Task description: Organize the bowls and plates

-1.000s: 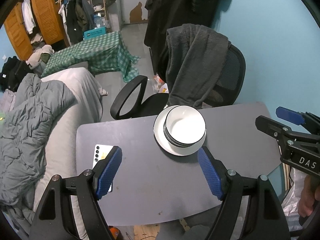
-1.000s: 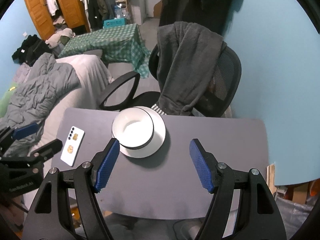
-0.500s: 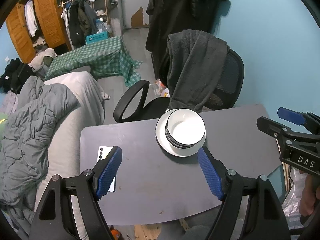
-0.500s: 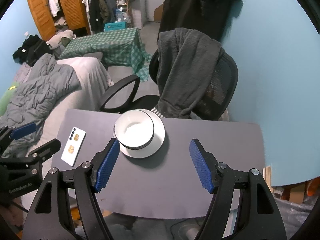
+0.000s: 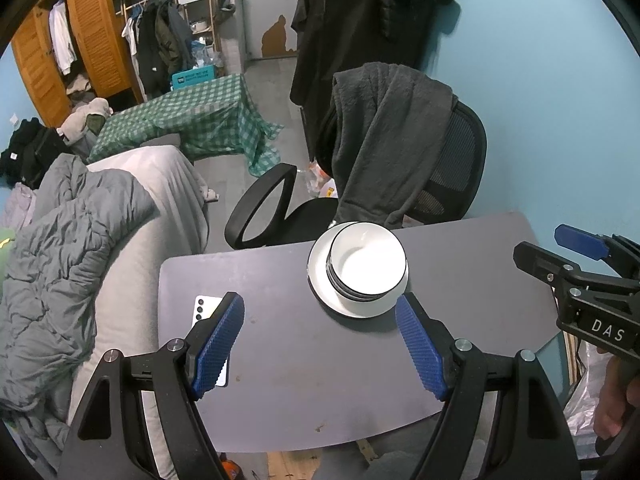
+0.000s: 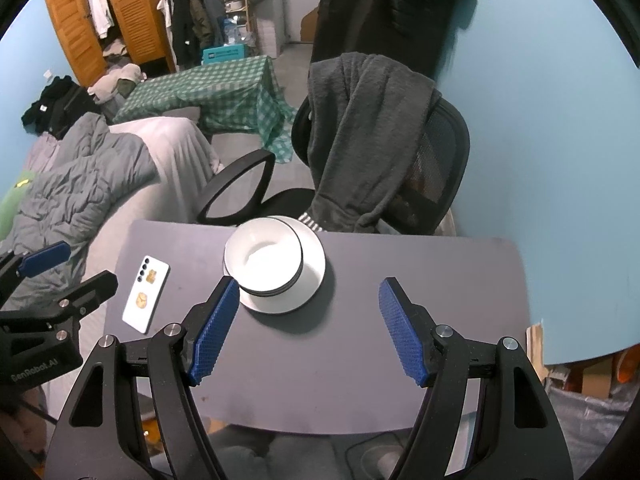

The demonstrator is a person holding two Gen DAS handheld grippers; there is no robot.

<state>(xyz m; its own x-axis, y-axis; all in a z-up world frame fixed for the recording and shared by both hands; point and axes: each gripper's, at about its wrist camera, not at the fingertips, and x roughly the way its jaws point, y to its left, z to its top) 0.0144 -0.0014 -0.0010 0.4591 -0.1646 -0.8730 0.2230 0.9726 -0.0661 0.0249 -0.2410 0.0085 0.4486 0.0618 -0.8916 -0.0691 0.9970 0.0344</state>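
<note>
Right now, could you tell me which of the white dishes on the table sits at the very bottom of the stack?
The plate is at the bottom: it is flat and widest, its rim showing around the black-rimmed bowls nested on it.

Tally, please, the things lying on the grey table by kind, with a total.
Plate: 1
Bowl stack: 1; black rims suggest several nested bowls, but the number cannot be told
Phone: 1
Total: 3, with the stack counted as one
</note>
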